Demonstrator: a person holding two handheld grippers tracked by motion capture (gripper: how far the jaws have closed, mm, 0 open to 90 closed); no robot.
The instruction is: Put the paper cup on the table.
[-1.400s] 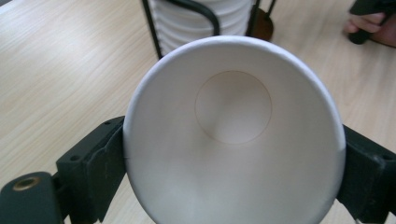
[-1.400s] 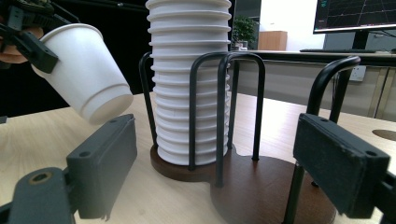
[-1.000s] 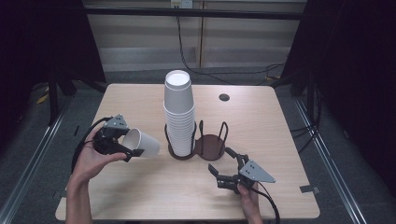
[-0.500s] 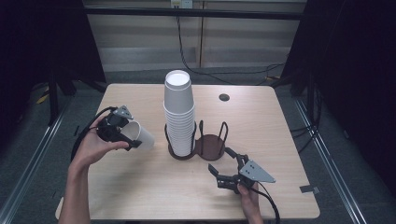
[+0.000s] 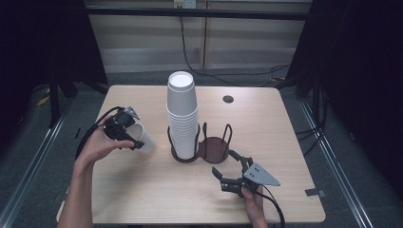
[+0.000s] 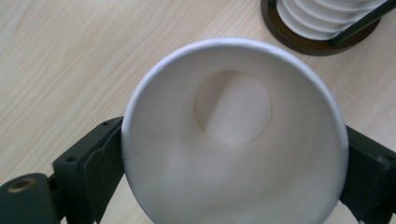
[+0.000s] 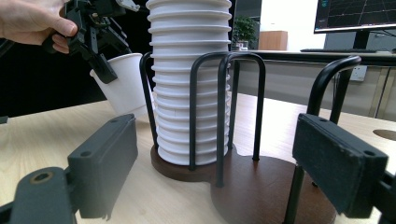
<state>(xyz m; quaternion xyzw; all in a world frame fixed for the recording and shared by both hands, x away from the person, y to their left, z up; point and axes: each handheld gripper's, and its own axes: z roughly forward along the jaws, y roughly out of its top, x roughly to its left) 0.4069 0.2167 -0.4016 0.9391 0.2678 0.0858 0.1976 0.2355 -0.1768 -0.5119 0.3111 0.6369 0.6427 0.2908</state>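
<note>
Two grippers are at work over one wooden table. The left gripper is held above the left part of the table and clamps a single white paper cup across its rim. In the left gripper view the two black jaws press on opposite sides of the cup, whose open mouth faces the camera. The jaws have just been opening slightly, with the cup between them and both pads on its wall. In the right gripper view the cup hangs tilted, base down and clear of the tabletop, just beside the tall stack of cups.

That stack of cups stands in the left ring of a dark double cup holder near the table's centre. The right ring of the holder is unoccupied, and its wire hoops stand upright around it.

The right gripper rests low near the front edge of the table, jaws spread wide with nothing between them, pointing at the holder. In the right gripper view the holder's base lies between and beyond the jaws.

Open tabletop lies left of and in front of the held cup, and across the whole right side. A small dark round spot sits near the far edge.
</note>
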